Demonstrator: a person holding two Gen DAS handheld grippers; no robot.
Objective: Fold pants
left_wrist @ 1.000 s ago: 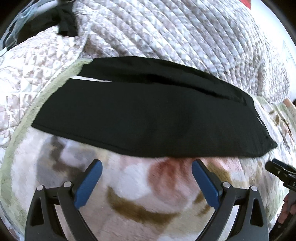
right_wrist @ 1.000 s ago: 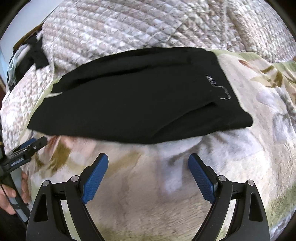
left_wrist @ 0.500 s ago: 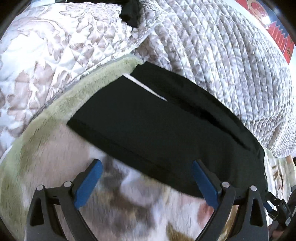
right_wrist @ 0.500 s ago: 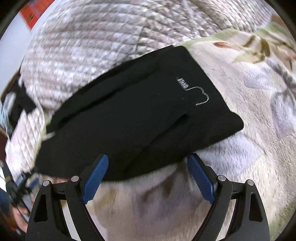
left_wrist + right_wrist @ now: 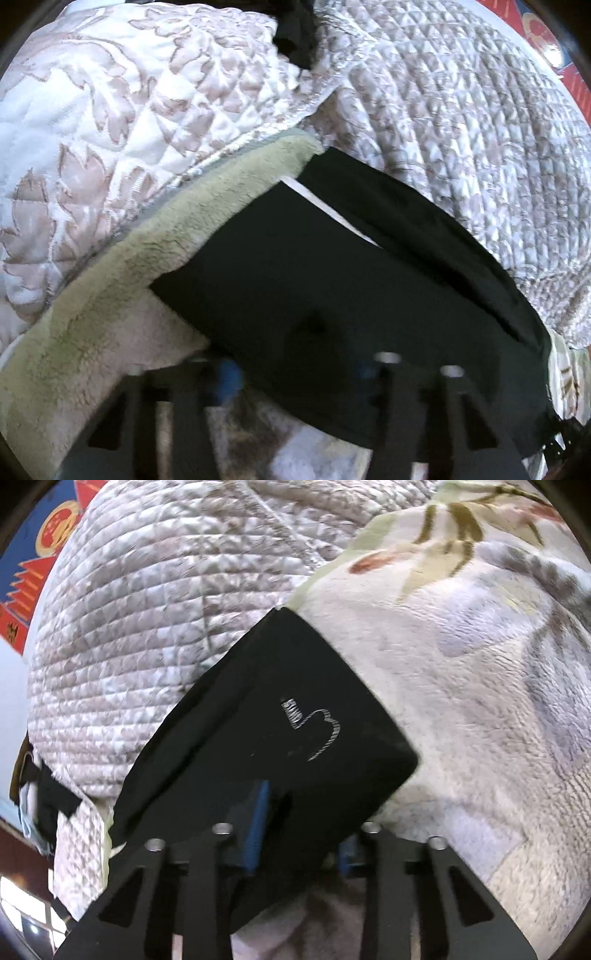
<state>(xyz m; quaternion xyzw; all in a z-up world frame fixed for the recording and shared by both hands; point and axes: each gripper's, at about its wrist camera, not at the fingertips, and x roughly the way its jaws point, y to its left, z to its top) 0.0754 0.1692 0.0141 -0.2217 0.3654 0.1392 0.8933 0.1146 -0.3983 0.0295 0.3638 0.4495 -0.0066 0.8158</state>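
The black pants (image 5: 332,280) lie folded lengthwise on a plush floral blanket (image 5: 92,314). A thin white strip shows at their far edge. My left gripper (image 5: 295,369) has its jaws drawn in around the near edge of the pants' left end; the image is blurred there. In the right wrist view the pants (image 5: 258,738) show a small white embroidered logo (image 5: 317,731). My right gripper (image 5: 301,834) has its blue pads (image 5: 256,830) narrowed on the near edge of the pants' right end, with cloth between them.
A quilted grey-and-white bedspread (image 5: 461,129) bulges behind the pants. A quilted floral cover (image 5: 110,110) lies at the left. A dark cloth (image 5: 295,29) sits at the far top. A red and blue wall hanging (image 5: 37,554) is at the far left.
Both grippers moved forward onto the near edge of the pants, one at each end. Their jaws went from wide open to closed in on the cloth.
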